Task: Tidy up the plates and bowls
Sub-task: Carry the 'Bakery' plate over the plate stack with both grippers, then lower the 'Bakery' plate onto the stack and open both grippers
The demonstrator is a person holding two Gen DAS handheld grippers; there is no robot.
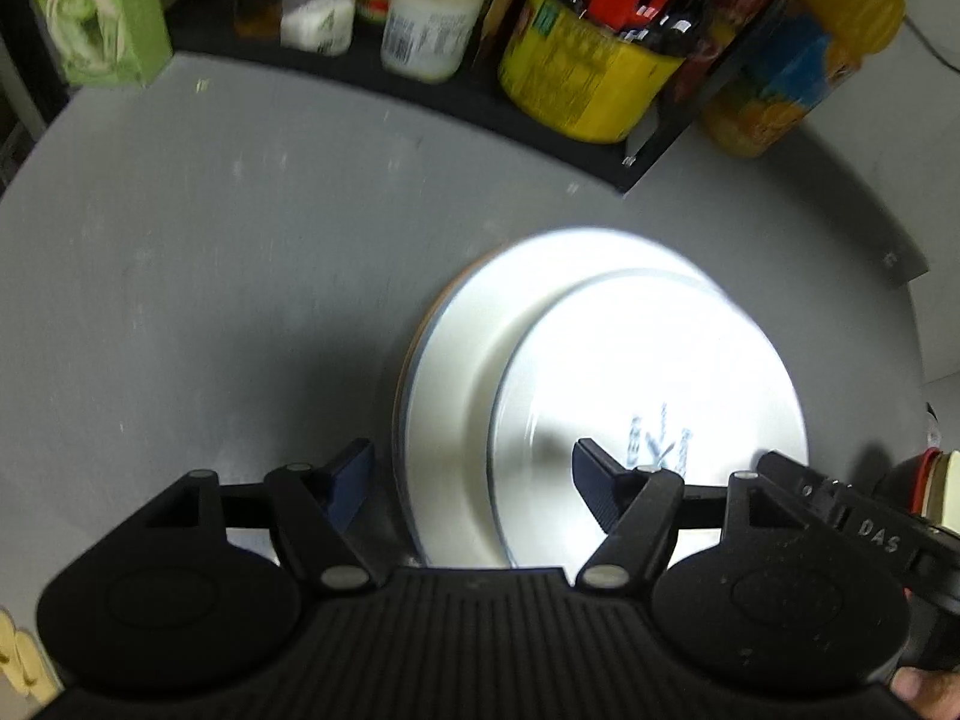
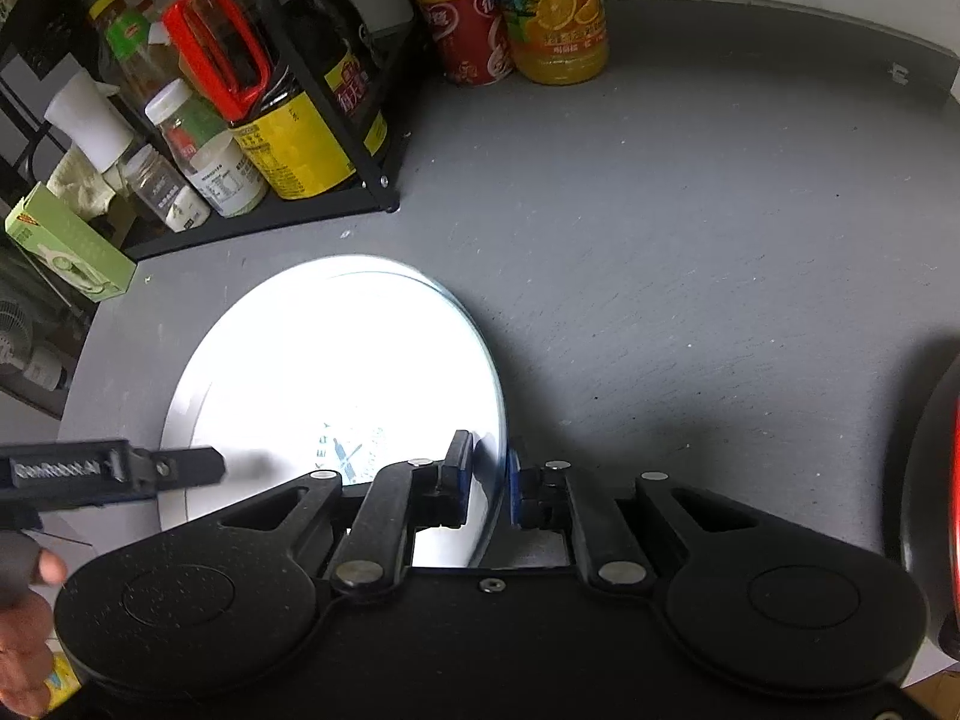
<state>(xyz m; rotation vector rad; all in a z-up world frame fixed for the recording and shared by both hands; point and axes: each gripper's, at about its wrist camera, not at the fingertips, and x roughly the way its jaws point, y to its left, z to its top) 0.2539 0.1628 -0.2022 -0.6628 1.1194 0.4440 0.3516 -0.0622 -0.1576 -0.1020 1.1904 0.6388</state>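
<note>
A small white plate point(image 1: 648, 372) with a blue mark lies off-centre, shifted right, over a larger white plate point(image 1: 456, 372) on the grey table point(image 1: 210, 270). In the right wrist view my right gripper point(image 2: 487, 477) is shut on the right rim of the small plate point(image 2: 336, 372). The larger plate's rim point(image 2: 174, 420) peeks out on the left there. My left gripper point(image 1: 474, 480) is open and empty, its fingers straddling the near-left edges of both plates. It also shows in the right wrist view as the left gripper point(image 2: 120, 471), held by a hand.
A black rack point(image 2: 336, 204) of sauce bottles and jars stands at the back, with a green box point(image 1: 96, 12) to its left. An orange juice bottle point(image 2: 558, 12) and red cans point(image 2: 468, 30) stand beside it. A dark red-rimmed object point(image 2: 945, 480) sits at the far right.
</note>
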